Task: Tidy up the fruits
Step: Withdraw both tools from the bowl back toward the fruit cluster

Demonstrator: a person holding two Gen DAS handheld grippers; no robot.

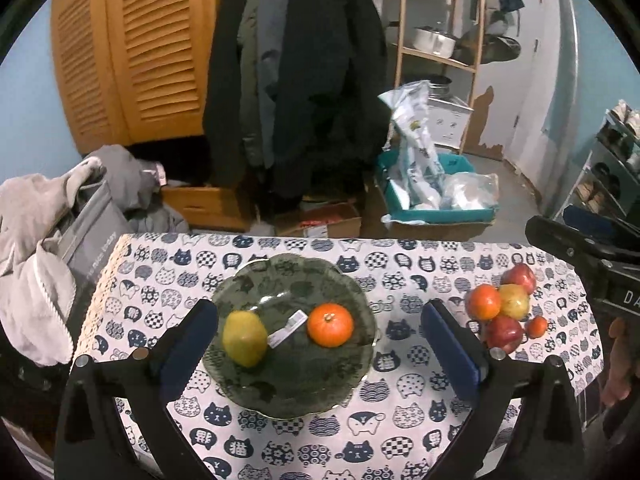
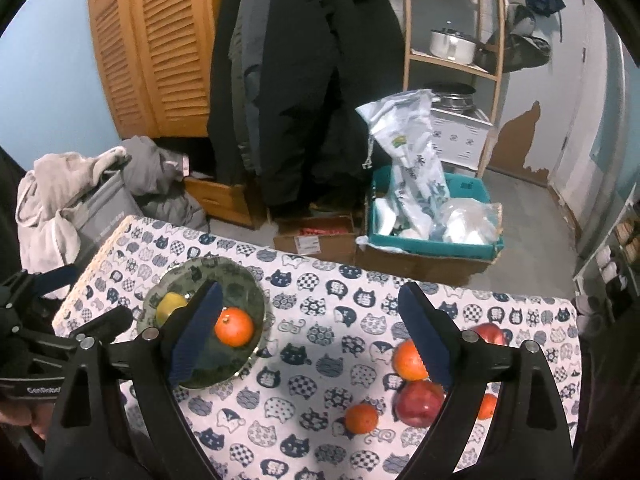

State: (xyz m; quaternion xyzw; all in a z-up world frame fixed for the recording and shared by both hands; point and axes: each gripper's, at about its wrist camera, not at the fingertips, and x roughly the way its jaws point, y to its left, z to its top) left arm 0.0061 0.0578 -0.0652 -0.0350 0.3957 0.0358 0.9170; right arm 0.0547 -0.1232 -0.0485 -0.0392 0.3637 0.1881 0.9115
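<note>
Covering the table, a cat-print cloth (image 1: 400, 420) carries everything. On it sits a dark green scalloped plate (image 1: 344, 376), w/ a yellow-green fruit (image 1: 245, 338) on its left half, an orange (image 1: 330, 325) on its right half, and a small white label (image 1: 286, 328) lying between the two.

Left gripper (image 1: 318, 336) hovers above the plate, jaws spread wide w/ nothing in them. In the left wrist view both plate fruits show betw. the blue pads (image 1: 186, 346), but neither pad touches them; the fruits lie lower, on the plate.

Right of the plate, well apart from it, a loose pile of fruit rests on the cloth: red apples (image 1: 505, 333), a yellow-red apple (image 1: 514, 300), an orange-red fruit (image 1: 485, 302) and a small orange one (image 1: 537, 326).

Right gripper (image 2: 308, 336) is also wide open and empty, held above the cloth betw. plate and pile. In its own view the left finger overlaps the plate edge just beside the orange (image 2: 234, 327); the right finger hides part of the pile, w/ a red apple (image 2: 418, 402) just beside its pad and a small orange fruit (image 2: 361, 418) lying on the cloth betw. the two fingers, untouched.
</note>
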